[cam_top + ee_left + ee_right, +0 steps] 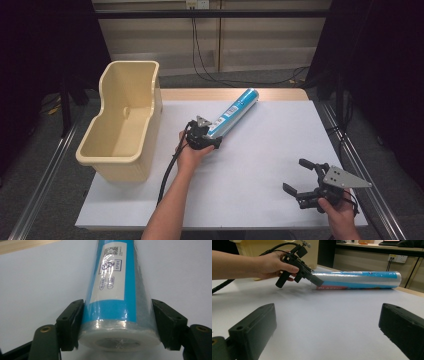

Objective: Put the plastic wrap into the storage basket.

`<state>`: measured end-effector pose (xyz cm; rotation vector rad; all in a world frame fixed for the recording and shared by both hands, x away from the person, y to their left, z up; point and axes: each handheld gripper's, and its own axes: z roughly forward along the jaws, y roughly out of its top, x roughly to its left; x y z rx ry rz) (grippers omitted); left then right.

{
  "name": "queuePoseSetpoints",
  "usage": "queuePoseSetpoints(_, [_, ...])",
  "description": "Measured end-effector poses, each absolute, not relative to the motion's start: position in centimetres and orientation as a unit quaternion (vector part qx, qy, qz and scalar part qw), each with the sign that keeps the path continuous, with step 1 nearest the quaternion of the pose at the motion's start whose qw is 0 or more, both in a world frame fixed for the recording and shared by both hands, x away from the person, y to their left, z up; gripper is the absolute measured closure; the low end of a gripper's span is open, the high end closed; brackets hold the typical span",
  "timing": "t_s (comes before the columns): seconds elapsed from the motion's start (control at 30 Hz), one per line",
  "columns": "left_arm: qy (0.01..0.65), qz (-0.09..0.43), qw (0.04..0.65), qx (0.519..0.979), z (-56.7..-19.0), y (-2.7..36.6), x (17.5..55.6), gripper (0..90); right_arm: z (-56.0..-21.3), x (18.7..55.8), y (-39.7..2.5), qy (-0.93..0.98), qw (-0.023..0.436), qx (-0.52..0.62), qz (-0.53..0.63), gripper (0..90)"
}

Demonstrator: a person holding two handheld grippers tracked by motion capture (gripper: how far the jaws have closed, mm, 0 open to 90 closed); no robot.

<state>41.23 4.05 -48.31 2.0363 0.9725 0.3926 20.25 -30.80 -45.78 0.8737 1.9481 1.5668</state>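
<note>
Beige bin (pixel 122 125) left of tube (pixel 235 112)

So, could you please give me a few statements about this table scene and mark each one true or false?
1. The left tongs have their jaws on either side of the near end of the blue tube. True.
2. The blue tube stands upright on the table. False: it lies on its side.
3. The right tongs are open and hold nothing. True.
4. The blue tube lies inside the beige bin. False: it lies on the table, to the right of the bin.
5. The beige bin holds several bottles. False: what shows of its inside is empty.
</note>
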Motion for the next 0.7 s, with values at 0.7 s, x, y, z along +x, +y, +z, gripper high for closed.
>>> queuePoseSetpoints(0.7, [0.401,0.124,0.409,0.811,-47.4,12.4,30.0,31.9,-45.9,20.1,-30.4,0.718,0.242,0.319,0.57,1.0])
